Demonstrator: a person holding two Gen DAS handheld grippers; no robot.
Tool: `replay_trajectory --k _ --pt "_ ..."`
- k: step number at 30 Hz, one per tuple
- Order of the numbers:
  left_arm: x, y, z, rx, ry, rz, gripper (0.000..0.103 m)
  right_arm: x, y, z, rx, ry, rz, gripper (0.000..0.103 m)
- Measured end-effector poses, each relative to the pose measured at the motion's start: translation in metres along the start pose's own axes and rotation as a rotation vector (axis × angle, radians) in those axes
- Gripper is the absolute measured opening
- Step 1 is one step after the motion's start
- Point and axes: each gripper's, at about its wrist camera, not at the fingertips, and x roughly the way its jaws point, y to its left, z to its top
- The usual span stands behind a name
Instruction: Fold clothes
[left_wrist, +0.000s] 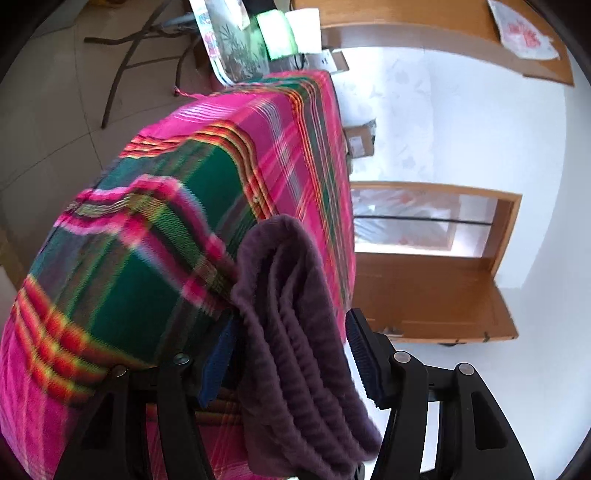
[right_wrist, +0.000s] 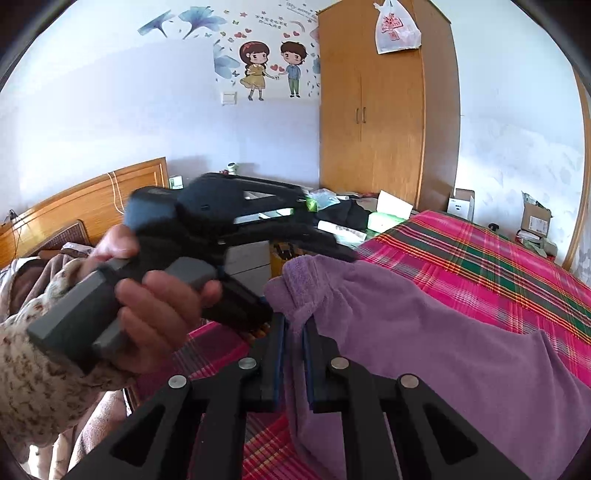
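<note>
On the bed, a pink-and-green plaid blanket (right_wrist: 491, 251) covers the surface, and a purple garment (right_wrist: 443, 332) lies across it. Right gripper (right_wrist: 293, 332): jaws nearly together, clamped on a bunched fold of the purple garment, which rises in a small peak just past the fingertips and spreads away to the right over the blanket.

Left gripper (left_wrist: 291, 354): jaws wide apart. Folded layers of the purple garment (left_wrist: 295, 325) hang between them, resting against the left finger's blue pad (left_wrist: 218, 369); the right finger (left_wrist: 364, 358) stands clear of the cloth, so nothing is pinched. In the right wrist view this gripper (right_wrist: 332, 247) shows as a black body reaching over the garment's peak, held by a hand (right_wrist: 155, 306) in a mottled cream sleeve (right_wrist: 40, 369) (view somewhat blurred).

Background: wooden wardrobe (right_wrist: 384, 110) with a plastic bag (right_wrist: 397, 29) on top, cartoon wall stickers (right_wrist: 273, 70), wooden headboard (right_wrist: 85, 203), cardboard boxes (right_wrist: 535, 221) on the floor beyond the bed.
</note>
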Motion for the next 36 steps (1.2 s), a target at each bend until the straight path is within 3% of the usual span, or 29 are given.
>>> replay_trajectory --k 6,10,12,19,25,36 --pt "0.020 -0.009 0.023 0.003 0.044 0.026 0.057 0.007 -0.004 0.001 -0.003 0.026 -0.002 0.010" --pt "0.025 -0.009 0.031 0.021 0.039 0.101 0.023 0.014 -0.001 0.001 -0.022 0.048 -0.014 0.010" --pt "0.025 -0.007 0.032 0.040 0.034 0.133 0.019 0.019 0.001 0.001 -0.033 0.070 -0.020 0.009" --pt "0.018 -0.002 0.036 0.109 0.057 0.151 0.016 0.045 0.024 0.001 -0.125 0.162 -0.031 0.009" --pt "0.010 -0.002 0.040 0.149 0.070 0.169 0.015 0.060 0.037 0.007 -0.164 0.191 -0.057 0.009" --pt "0.013 -0.003 0.042 0.153 0.075 0.172 0.015 0.078 0.038 0.002 -0.176 0.266 -0.042 0.009"
